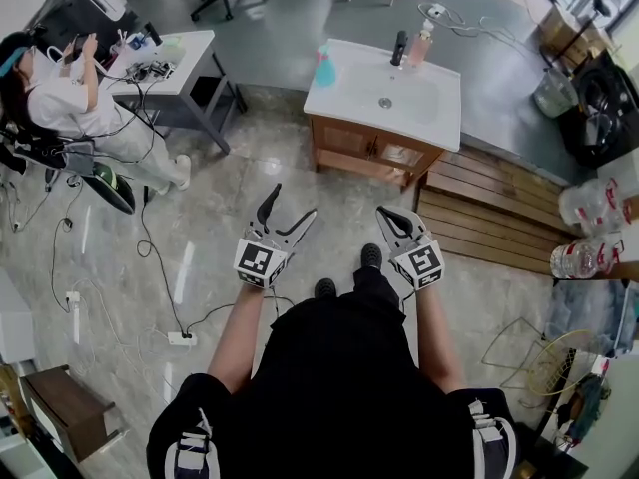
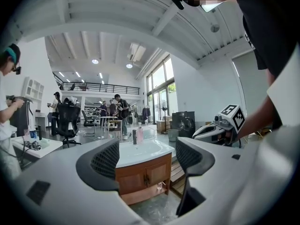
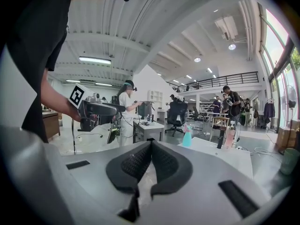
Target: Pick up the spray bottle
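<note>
The spray bottle [image 1: 324, 66] is teal and stands upright at the left rear corner of the white sink vanity [image 1: 344, 93], well ahead of both grippers. In the right gripper view the spray bottle [image 3: 187, 137] shows on the vanity's near corner. A dark bottle [image 1: 399, 48] and a pink bottle [image 1: 422, 43] stand behind the basin. My left gripper [image 1: 287, 213] hangs over the floor, jaws spread wide with nothing between them; through the left gripper [image 2: 147, 156] I see the basin. My right gripper [image 1: 391, 223] is beside it, its pads [image 3: 136, 161] pressed together and empty.
A person sits at a cluttered grey desk [image 1: 185, 68] at the far left. Cables and a power strip [image 1: 182, 338] lie on the tiled floor. A wooden slatted platform [image 1: 489, 208] lies right of the vanity, with large water bottles [image 1: 589, 257] and a wire basket [image 1: 549, 357] beyond.
</note>
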`<action>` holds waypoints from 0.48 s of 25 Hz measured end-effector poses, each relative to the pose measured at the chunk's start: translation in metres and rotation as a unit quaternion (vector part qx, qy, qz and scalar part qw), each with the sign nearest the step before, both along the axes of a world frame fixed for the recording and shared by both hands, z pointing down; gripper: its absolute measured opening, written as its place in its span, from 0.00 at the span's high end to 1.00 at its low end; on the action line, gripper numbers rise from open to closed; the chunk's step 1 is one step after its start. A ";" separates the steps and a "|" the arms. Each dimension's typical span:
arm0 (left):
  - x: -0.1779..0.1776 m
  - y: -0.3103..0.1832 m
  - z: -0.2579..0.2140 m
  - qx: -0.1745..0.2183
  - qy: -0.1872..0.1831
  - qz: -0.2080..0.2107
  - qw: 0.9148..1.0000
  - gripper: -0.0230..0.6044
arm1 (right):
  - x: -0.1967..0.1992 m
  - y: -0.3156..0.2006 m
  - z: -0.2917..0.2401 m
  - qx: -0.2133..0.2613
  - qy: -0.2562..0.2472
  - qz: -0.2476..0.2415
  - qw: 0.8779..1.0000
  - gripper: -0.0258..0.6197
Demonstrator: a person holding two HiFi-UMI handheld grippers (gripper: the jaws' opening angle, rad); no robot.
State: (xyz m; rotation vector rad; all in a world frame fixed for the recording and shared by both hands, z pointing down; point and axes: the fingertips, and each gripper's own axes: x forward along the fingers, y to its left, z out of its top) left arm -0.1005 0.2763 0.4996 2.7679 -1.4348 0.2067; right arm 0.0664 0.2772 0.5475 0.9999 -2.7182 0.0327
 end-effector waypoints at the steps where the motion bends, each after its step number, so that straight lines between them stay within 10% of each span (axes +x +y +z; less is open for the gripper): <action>1: 0.002 -0.004 -0.001 0.001 -0.001 0.000 1.000 0.41 | 0.002 -0.004 0.000 -0.003 -0.002 0.000 1.000 0.93; 12: 0.031 -0.064 0.002 -0.009 -0.004 -0.031 0.999 0.41 | 0.032 -0.069 -0.002 -0.005 0.006 -0.033 0.999 0.93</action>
